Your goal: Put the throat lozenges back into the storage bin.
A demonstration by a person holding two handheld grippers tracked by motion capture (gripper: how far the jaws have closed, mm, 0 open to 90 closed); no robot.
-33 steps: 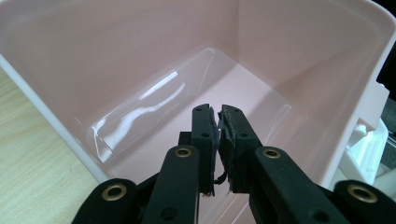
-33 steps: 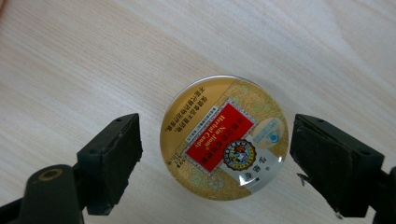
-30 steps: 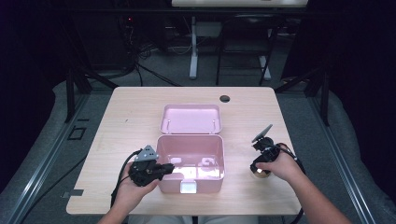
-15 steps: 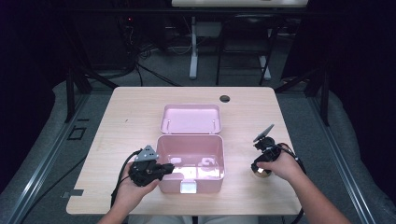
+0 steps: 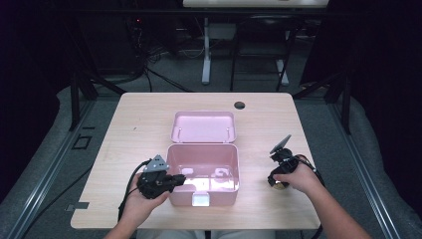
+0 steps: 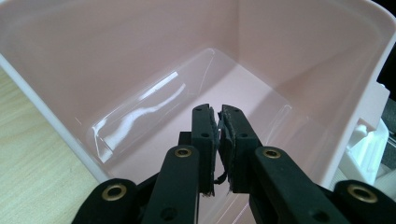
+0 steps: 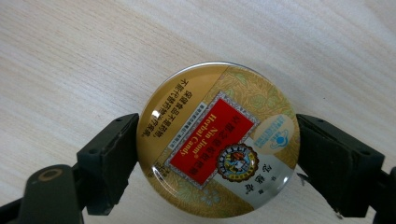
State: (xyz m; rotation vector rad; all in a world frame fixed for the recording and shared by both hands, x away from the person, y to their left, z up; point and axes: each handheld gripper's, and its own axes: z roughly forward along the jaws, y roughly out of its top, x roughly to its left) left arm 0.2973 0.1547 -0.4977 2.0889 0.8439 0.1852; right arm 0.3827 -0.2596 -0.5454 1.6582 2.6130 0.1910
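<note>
No displacement noted since earlier frames: both hands, box held in place. Right claw [image 7: 217, 154] closed on round candy tin [image 7: 218, 140], pads pressed at tin's 3 and 9 o'clock; tin lying flat on table [image 5: 139, 124], at 3 o'clock of pink box [image 5: 202, 172]. Left claw [image 6: 219, 116] nearly closed, nothing gripped, tips positioned inside open box at its 9 o'clock wall. Lid [image 5: 203, 126] laid open at 12 o'clock.
</note>
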